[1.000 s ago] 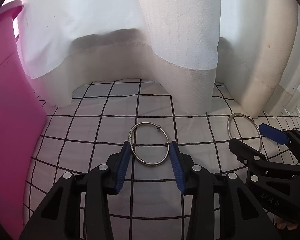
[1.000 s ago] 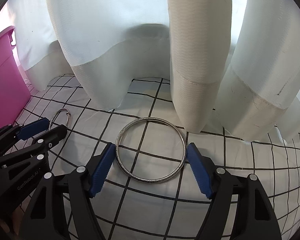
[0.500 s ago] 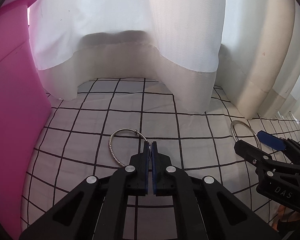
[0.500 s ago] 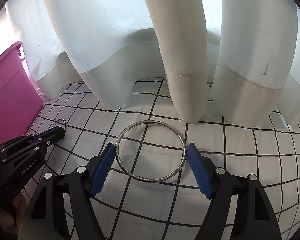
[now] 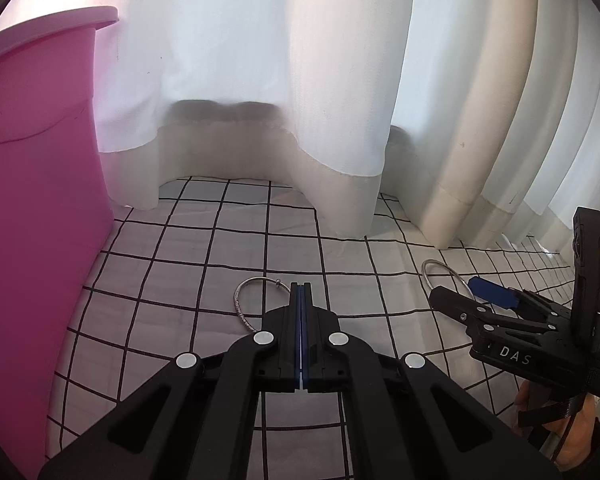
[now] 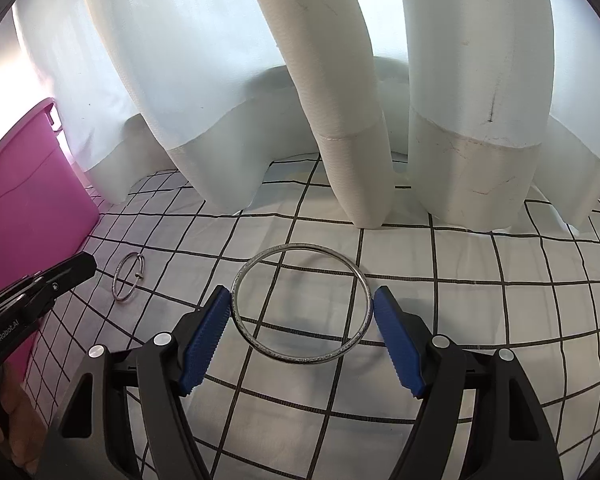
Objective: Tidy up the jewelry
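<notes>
Right wrist view: beside the pink bin (image 6: 28, 200), right gripper (image 6: 302, 320) stands wide around the large bangle (image 6: 300, 360) on the cloth (image 6: 480, 320), grip unclear, while left gripper (image 6: 86, 266) sits pinched empty beside the small ring (image 6: 121, 299), so it had better open and straddle that rim.

Left tool (image 5: 301, 292) closed, right tool (image 6: 302, 320) spread.

A white cloth (image 6: 480, 320) with a black grid is spread over the surface that carries everything. A large silver bangle (image 6: 300, 304) lies flat on it. A smaller silver ring (image 6: 126, 278) with a clasp lies nearer the pink bin (image 6: 24, 208), which stands at the left edge. White curtains (image 6: 340, 120) rest along the far edge.
</notes>
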`<state>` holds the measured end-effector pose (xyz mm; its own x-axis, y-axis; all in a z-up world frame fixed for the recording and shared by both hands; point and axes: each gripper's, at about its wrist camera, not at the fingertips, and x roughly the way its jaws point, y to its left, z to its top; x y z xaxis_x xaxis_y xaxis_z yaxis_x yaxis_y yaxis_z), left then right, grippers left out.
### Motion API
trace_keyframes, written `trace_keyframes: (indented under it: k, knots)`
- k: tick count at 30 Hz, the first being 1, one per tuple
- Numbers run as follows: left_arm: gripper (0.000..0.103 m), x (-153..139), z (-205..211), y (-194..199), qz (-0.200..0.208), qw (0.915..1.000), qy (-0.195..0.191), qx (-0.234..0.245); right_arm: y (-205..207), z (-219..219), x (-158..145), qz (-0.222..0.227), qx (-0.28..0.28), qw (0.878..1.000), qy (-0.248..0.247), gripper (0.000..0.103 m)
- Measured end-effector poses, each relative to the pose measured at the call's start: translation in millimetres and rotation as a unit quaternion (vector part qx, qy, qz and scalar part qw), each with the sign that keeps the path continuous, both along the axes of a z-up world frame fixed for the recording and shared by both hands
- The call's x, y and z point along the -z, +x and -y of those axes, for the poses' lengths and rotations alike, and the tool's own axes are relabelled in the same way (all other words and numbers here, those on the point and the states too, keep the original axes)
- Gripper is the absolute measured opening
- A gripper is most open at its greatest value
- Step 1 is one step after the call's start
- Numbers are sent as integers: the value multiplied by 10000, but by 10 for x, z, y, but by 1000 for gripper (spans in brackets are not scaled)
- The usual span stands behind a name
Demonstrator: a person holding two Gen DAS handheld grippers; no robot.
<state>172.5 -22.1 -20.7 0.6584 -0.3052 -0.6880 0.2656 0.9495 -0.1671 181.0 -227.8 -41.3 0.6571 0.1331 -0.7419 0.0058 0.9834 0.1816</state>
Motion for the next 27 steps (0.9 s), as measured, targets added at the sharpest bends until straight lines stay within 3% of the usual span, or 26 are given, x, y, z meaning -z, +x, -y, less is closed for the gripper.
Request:
trace_keyframes:
  k: [4,11,13,15,16,18,23,25,27]
  knots:
    - [1,-73,-68,-60,55,10000,-2,-15,25,-38,25,3,-8,10000,43,71]
    - [7,266,136,220,-475,9975,522,66,33,-31,-9,-35,-33,9999,98,71]
    - [27,321,166,268,-567,9966,603,31,33,-33,-24,-36,-45,9999,95,71]
    - [79,341,166,302,-528,9964,653,-90,39,-44,-34,-42,-50,9999,106,71]
    - [88,330,154,301,-432,9966,671,-186,43,-43,-38,-47,-52,9999,119,71]
    - [90,313,125,310,-331,9970,642,-265,52,-49,-30,-52,-53,9999,147,71]
    - [91,441,95,473,-697,9918,933,-533,44,-55,-28,-50,-57,9999,151,71]
    - [98,496,86,507,-726,9887,1113,-691,43,-55,-27,-50,-54,9999,154,71]
    - [98,505,61,522,-790,9888,1054,-704,43,-60,-27,-50,-52,9999,153,71]
